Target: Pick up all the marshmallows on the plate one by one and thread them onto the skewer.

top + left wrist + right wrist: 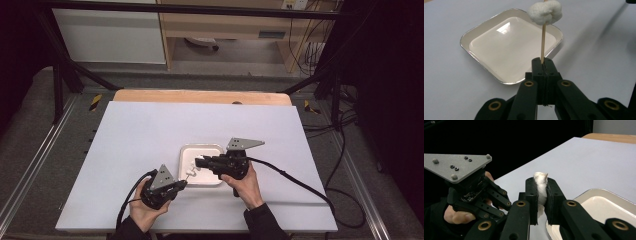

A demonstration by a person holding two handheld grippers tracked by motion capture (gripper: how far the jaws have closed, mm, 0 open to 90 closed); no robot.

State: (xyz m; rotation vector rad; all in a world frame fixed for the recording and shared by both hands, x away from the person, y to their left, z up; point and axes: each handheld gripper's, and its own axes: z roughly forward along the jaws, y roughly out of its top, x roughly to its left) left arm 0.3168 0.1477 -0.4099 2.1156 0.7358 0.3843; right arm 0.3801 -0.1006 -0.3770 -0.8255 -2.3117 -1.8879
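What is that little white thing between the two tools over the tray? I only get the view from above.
Observer: A soft white lump speared on a thin wooden stick.
Operator: Who holds the stick?
Observer: The left gripper, with its jaws shut tight on the lower end.
Operator: And the other tool?
Observer: The right gripper is squeezing a white wad between its jaws, next to the tray.
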